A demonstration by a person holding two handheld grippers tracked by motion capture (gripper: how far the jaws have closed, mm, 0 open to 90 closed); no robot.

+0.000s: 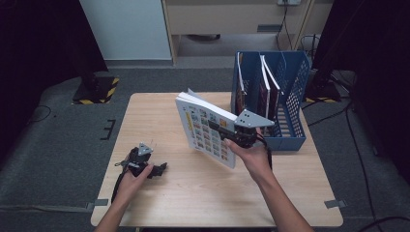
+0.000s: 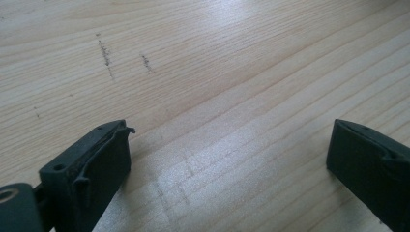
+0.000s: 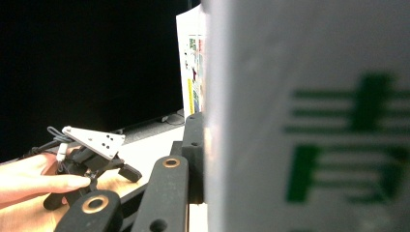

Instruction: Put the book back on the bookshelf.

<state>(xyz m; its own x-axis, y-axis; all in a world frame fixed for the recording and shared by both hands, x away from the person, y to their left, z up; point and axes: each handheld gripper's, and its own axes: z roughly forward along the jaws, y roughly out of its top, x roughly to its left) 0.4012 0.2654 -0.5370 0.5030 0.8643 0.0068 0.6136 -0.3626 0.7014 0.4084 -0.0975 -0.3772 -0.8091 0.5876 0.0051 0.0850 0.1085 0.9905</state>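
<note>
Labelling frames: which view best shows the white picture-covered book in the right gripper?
High view: the white picture-covered book shows whole, tilted above the table, clamped by the right gripper. Right gripper view gives a blurred close-up of its cover.

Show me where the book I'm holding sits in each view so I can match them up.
High view: the book stands tilted at centre, clamped in the right gripper, left of the blue file rack.
Left gripper view: not in it; bare table between open fingers.
Right gripper view: the book covers the right half.
Shared landmark: the wooden table.

White book [image 1: 209, 129] with colourful picture grid; blue mesh rack [image 1: 294, 92]; pale wood table [image 1: 164, 193]; seemingly green print.
</note>
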